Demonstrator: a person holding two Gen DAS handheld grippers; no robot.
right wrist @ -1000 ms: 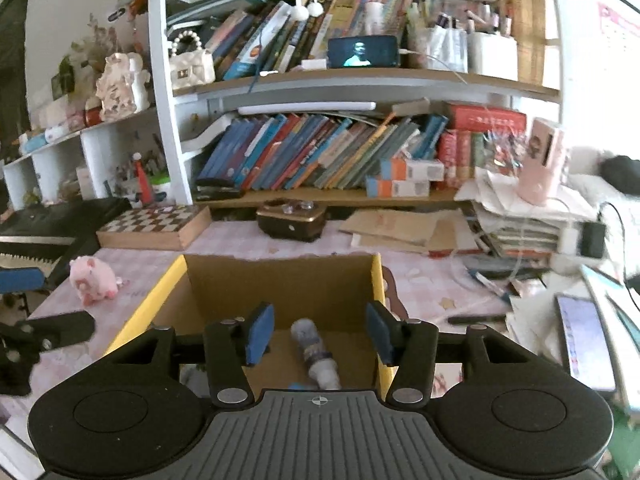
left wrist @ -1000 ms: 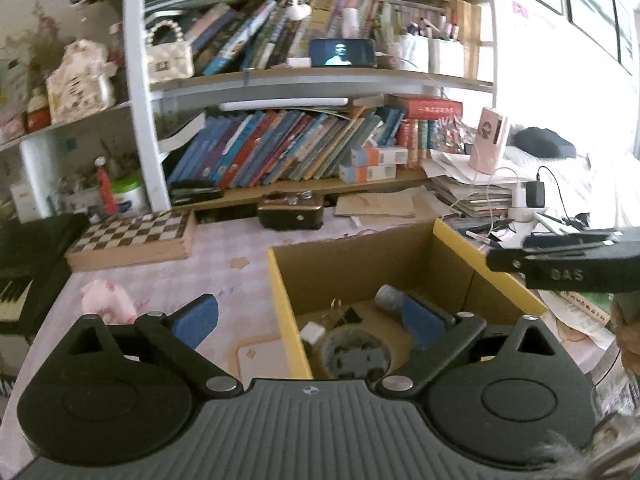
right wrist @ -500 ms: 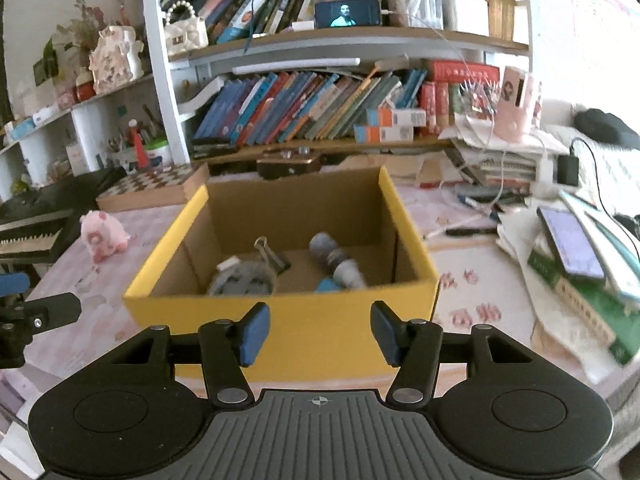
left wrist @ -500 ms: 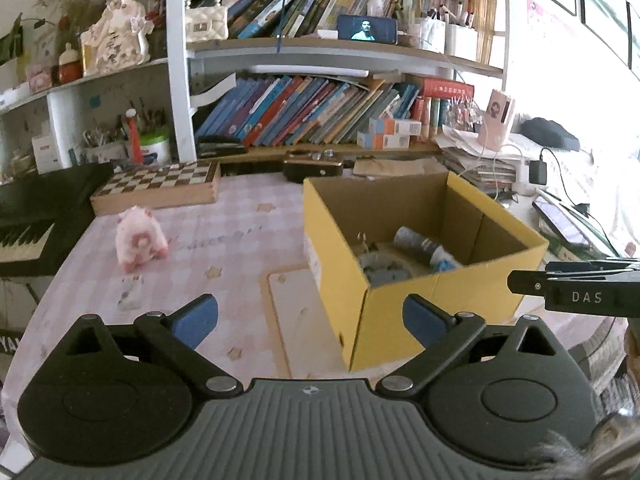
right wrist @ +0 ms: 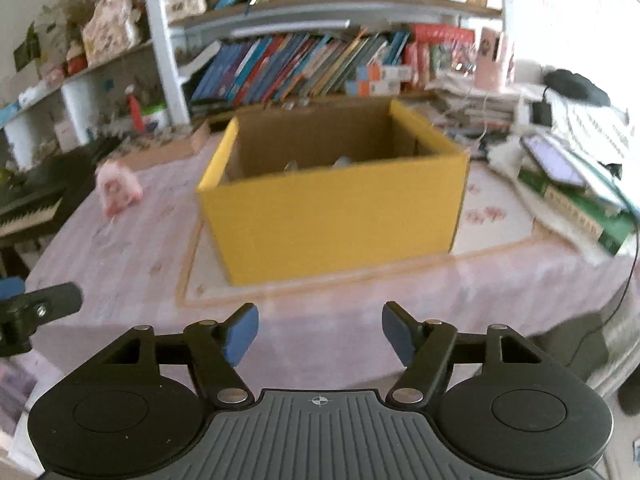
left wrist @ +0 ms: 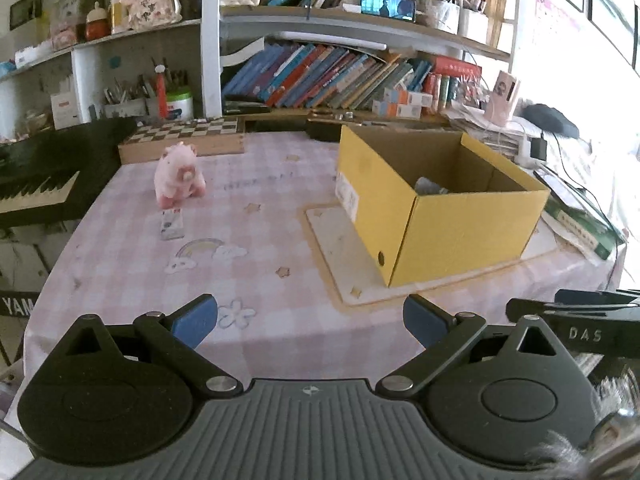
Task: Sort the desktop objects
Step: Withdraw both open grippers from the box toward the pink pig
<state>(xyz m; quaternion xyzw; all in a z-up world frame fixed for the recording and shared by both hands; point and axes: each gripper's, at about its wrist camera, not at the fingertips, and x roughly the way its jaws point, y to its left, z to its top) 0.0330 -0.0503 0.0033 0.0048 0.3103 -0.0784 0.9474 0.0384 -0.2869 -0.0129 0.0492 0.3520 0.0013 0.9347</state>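
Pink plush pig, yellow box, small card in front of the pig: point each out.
pink plush pig (left wrist: 179,176), left wrist view, on its body.
yellow box (left wrist: 468,232), left wrist view, on its near yellow wall.
small card (left wrist: 172,224), left wrist view, on its top face.

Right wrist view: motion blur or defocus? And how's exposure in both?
Right wrist view: smeared all over, so the yellow box and pink plush pig are soft while the right gripper stays crisp, which suggests motion blur. Left wrist view: sharp on the box and pig. Both views blow out at the upper right and bend the shelves.
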